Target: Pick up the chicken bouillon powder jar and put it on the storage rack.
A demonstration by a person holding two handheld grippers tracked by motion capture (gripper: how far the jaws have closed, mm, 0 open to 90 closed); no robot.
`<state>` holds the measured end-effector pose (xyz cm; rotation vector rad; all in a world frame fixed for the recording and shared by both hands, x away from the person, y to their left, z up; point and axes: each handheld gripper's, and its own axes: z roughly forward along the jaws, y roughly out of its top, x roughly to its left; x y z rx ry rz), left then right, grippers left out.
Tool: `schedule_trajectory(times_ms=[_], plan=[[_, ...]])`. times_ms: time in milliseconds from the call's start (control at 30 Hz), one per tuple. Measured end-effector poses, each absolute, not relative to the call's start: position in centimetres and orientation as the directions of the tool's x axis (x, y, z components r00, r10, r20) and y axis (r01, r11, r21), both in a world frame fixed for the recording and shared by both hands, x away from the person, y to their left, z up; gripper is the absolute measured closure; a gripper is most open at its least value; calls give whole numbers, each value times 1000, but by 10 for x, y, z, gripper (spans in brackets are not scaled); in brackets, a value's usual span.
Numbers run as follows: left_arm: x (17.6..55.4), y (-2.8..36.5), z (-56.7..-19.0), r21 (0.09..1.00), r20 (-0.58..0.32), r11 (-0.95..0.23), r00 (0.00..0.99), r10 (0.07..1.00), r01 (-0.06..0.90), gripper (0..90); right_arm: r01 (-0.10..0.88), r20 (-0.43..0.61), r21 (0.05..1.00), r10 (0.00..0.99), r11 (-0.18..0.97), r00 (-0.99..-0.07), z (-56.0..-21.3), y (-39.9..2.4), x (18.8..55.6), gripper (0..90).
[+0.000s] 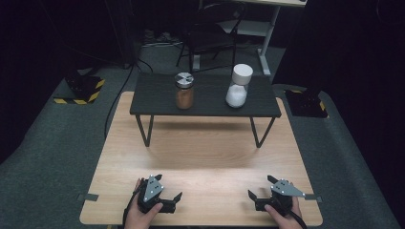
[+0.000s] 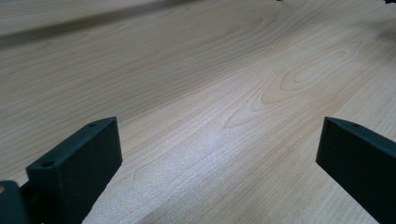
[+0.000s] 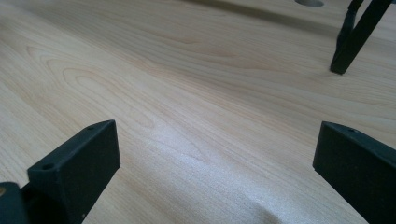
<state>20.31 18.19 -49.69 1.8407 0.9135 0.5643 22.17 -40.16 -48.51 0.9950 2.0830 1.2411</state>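
On a low black riser (image 1: 157, 98) at the back of the wooden table (image 1: 200, 152) stand two jars. One has a metal lid and brown contents (image 1: 184, 90); the other has a white lid and white contents (image 1: 238, 86). My left gripper (image 1: 169, 186) (image 2: 219, 144) rests near the front edge at the left, open, with bare wood between its jaws. At the front right sits my right gripper (image 1: 261, 186) (image 3: 217, 144), also open and holding nothing. Both are far from the jars.
The riser stands on thin black legs (image 3: 355, 37) with a gap beneath it. A black chair (image 1: 210, 33) and a white desk frame (image 1: 267, 38) stand on the grey floor behind the table. Yellow-black striped bases (image 1: 83, 88) flank the table.
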Motion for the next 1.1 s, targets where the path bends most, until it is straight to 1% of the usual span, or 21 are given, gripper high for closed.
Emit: schedule_trajectory(times_ms=[233,433,767,1100], plan=[[201,179,-496,900,13,-279,618,786,334,5,322,-89,880,787,349,-610,-483,-396,224,3],[200,181,-496,902,4,-269,619,785,336,5,332,-87,871,779,362,-621,-481,-395,227,3],[203,181,-495,898,6,-282,631,776,337,5,319,-106,869,771,379,-628,-480,-393,225,3],[205,180,-495,897,1,-281,636,772,340,5,335,-77,869,768,364,-635,-480,-397,228,3]])
